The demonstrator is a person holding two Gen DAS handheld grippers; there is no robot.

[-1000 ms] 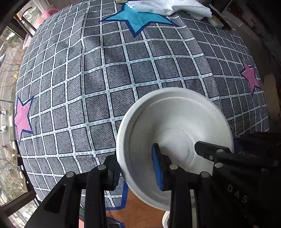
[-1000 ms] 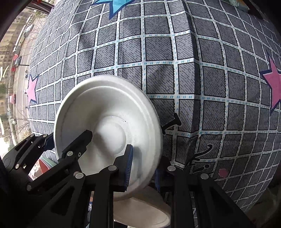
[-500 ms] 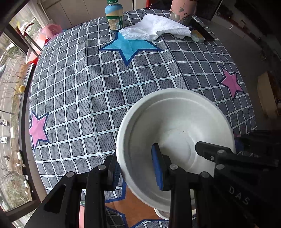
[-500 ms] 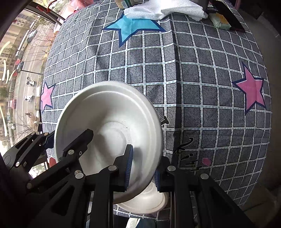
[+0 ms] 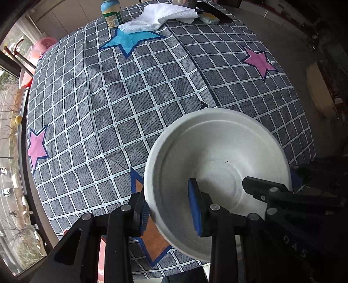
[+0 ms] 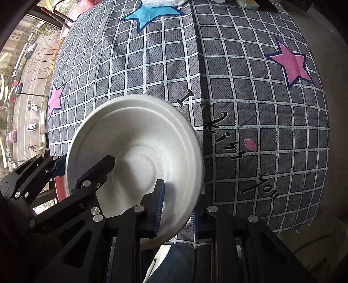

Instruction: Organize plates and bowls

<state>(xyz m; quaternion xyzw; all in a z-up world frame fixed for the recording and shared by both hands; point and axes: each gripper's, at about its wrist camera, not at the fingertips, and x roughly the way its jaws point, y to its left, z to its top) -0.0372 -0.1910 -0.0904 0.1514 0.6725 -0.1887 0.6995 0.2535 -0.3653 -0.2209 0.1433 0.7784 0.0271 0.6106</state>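
Observation:
One white paper bowl (image 5: 217, 156) hangs above the near edge of the checked tablecloth (image 5: 130, 98), held by both grippers at opposite rims. In the left wrist view my left gripper (image 5: 169, 209) is shut on the bowl's left rim, one blue pad inside and one outside. The right gripper (image 5: 280, 182) clamps the far right rim. In the right wrist view the same bowl (image 6: 130, 135) is tilted. There my right gripper (image 6: 177, 212) is shut on its lower right rim, and the left gripper (image 6: 58, 165) pinches the left rim.
A white towel (image 5: 161, 15), a green-lidded jar (image 5: 112, 13) and a small packet (image 5: 209, 18) lie at the table's far end. A pink basin (image 5: 41, 43) sits beyond the left edge by the window. A person's jeans-clad leg (image 6: 174, 261) is below the near edge.
Both grippers have risen with the bowl between them, so the table looks smaller and more of its far end shows. The second white bowl under the held one has dropped out of sight.

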